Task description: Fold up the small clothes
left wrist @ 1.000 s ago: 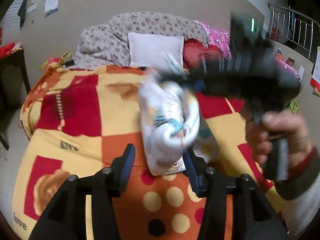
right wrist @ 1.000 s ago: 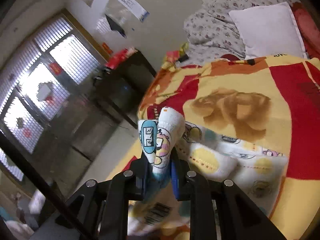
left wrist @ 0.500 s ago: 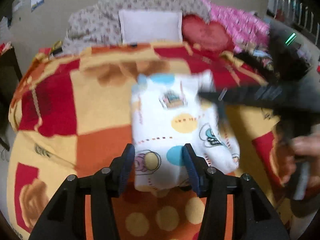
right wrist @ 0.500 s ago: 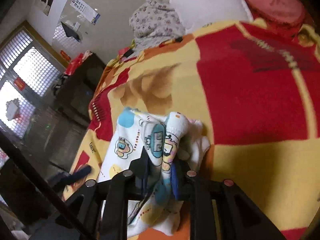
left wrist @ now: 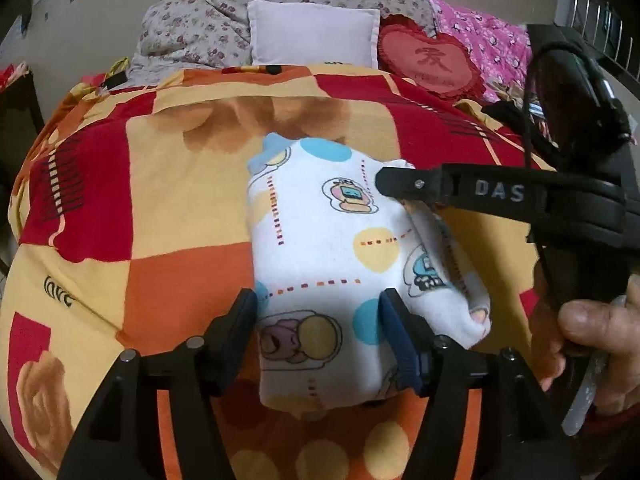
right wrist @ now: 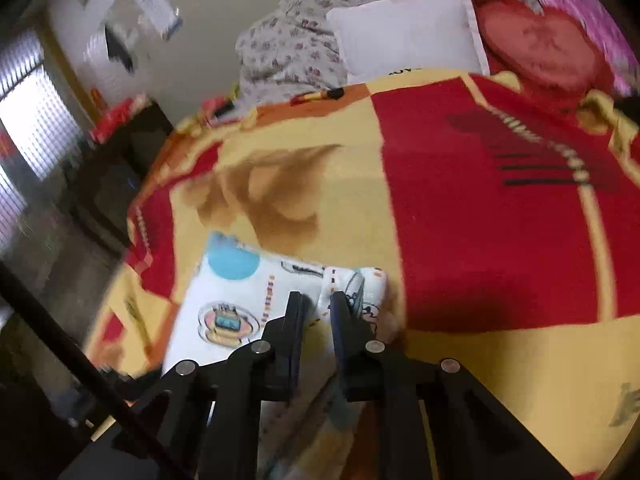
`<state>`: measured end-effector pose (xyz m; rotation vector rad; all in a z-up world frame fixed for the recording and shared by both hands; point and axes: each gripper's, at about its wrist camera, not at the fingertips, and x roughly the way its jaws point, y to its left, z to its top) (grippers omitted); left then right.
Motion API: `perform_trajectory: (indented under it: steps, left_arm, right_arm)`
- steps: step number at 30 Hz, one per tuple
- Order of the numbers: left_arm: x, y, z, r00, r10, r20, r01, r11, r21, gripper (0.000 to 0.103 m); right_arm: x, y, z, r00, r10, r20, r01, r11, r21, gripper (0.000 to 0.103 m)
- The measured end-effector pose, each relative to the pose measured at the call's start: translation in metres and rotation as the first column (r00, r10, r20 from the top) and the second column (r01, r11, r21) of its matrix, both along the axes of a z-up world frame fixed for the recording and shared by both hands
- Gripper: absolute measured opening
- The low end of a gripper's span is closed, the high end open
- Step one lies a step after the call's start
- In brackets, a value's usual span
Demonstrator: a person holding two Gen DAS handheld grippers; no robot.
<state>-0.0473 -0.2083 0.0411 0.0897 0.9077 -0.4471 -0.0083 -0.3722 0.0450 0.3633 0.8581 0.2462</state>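
Observation:
A small white garment printed with cartoon figures and coloured dots lies folded on the bed blanket. My left gripper is open, its fingers standing either side of the garment's near end. My right gripper comes in from the right in the left wrist view. In its own view its jaws are nearly closed on the folded far edge of the garment, with a fold of cloth between them.
The blanket is checked red, yellow and orange. A white pillow, a floral quilt and a red heart cushion lie at the head of the bed. A dark cabinet stands left of the bed.
The right gripper has carried the raised garment edge over and down, laying the garment flat and folded on the blanket. The left gripper has stayed open around the near end.

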Motion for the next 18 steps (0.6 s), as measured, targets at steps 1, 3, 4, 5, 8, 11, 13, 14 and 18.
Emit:
perform_trajectory:
  steps: [1,3,4,5,8,11,13,14,18]
  left_arm:
    - [-0.002,0.001,0.002,1.0,0.002,0.004,-0.002,1.0,0.006,0.064]
    - [-0.009,0.005,0.009,1.0,0.006,0.02,-0.006,1.0,0.011,0.064]
    - [-0.011,0.008,0.012,0.999,0.009,0.031,-0.01,1.0,0.015,0.064]
    - [-0.014,0.011,0.016,0.999,0.016,0.046,-0.017,1.0,0.023,0.064]
    - [-0.018,0.024,0.027,0.995,0.053,0.083,-0.058,0.997,0.056,0.064]
    - [-0.016,0.036,0.029,0.993,0.084,0.089,-0.091,0.993,0.072,0.065]
    - [-0.015,0.045,0.026,0.991,0.111,0.079,-0.117,0.99,0.08,0.065]
    - [-0.015,0.05,0.025,0.99,0.122,0.068,-0.127,0.989,0.076,0.065]
    - [-0.016,0.06,0.022,0.987,0.149,0.061,-0.154,0.985,0.08,0.065]
  right_arm:
    - [0.0,0.0,0.002,1.0,0.003,-0.003,-0.003,1.0,0.004,0.014]
    - [-0.005,-0.001,0.011,1.0,0.013,0.004,-0.013,1.0,0.004,0.014]
    - [-0.011,-0.002,0.017,1.0,0.016,0.011,-0.016,1.0,0.012,0.014]
    - [-0.018,-0.003,0.024,1.0,0.018,0.024,-0.019,1.0,0.022,0.017]
    - [-0.041,0.004,0.041,0.998,0.032,0.055,-0.031,0.999,-0.015,0.017]
    - [-0.06,0.017,0.045,0.996,0.06,0.059,-0.058,0.998,-0.032,0.017]
    - [-0.066,0.026,0.042,0.996,0.073,0.046,-0.07,0.995,-0.066,0.017]
    - [-0.068,0.031,0.037,0.996,0.079,0.035,-0.076,0.993,-0.092,0.017]
    - [-0.066,0.037,0.001,0.999,0.037,-0.04,-0.045,0.976,-0.212,0.017]
